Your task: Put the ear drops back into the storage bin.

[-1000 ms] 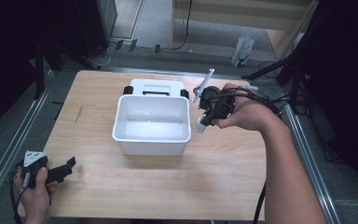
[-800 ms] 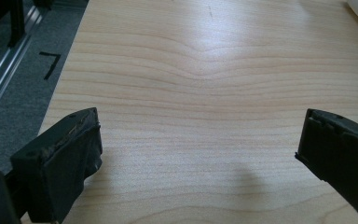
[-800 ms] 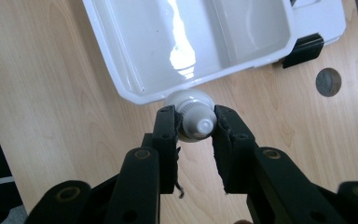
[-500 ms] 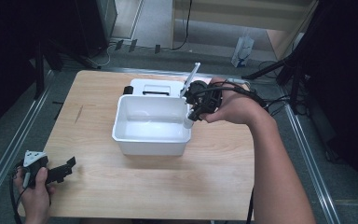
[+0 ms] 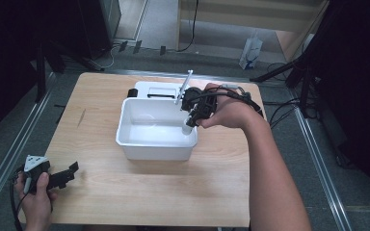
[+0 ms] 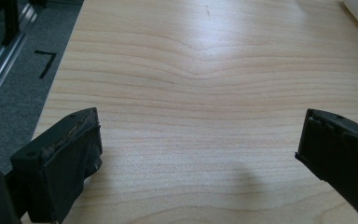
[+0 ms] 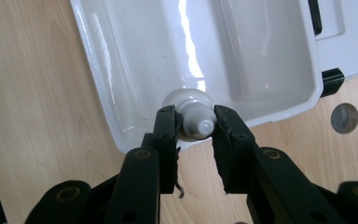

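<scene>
A white tube with a ribbed cap is tilted cap-down over the right rim of a white plastic bin at the table's middle. My right gripper is shut on it near the cap. In the right gripper view the two black jaws squeeze the tube just above the bin, and my right gripper points down into it. The bin's inside looks bare and glossy. My left gripper rests at the table's near left corner, held in a hand. Its jaws stand wide open over bare wood.
A white lid with black latches lies flat behind the bin, also seen as the lid in the right gripper view. A round hole sits in the wooden tabletop beside it. Metal rails flank the table.
My right gripper has carried the tube leftward from beside the bin to over its right rim, and lowered the cap end. The left gripper has stayed put.
</scene>
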